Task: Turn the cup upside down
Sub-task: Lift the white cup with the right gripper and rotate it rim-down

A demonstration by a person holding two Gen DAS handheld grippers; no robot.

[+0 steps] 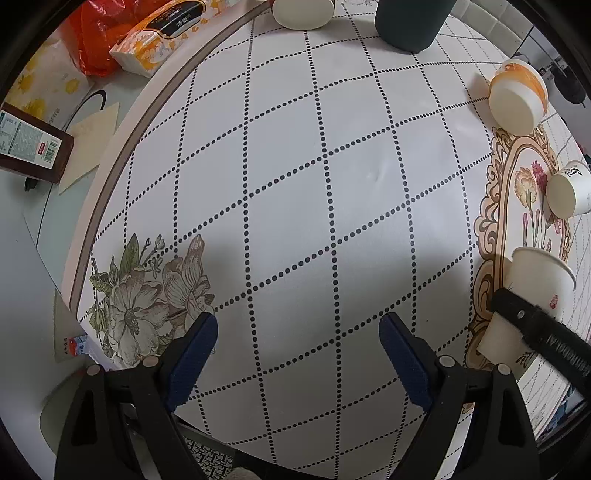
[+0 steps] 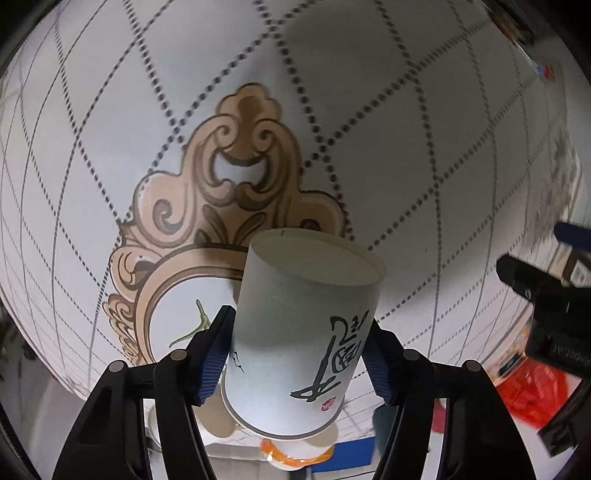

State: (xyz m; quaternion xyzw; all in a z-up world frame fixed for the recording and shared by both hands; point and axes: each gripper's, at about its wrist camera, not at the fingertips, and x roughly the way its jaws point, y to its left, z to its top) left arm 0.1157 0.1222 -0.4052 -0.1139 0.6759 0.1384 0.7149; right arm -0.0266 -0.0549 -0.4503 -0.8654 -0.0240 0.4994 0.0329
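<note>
My right gripper is shut on a white paper cup with black calligraphy and a red seal. The cup is held above the tablecloth, its flat bottom pointing away from me toward the cloth and its rim toward the camera. In the left wrist view the same cup shows at the right edge, held by the black right gripper. My left gripper is open and empty above the dotted tablecloth.
An orange-and-white paper cup and a white calligraphy cup stand upside down at the right. Another white cup and a dark container stand at the far edge. A tissue pack, a red bag and a brown box lie left of the table.
</note>
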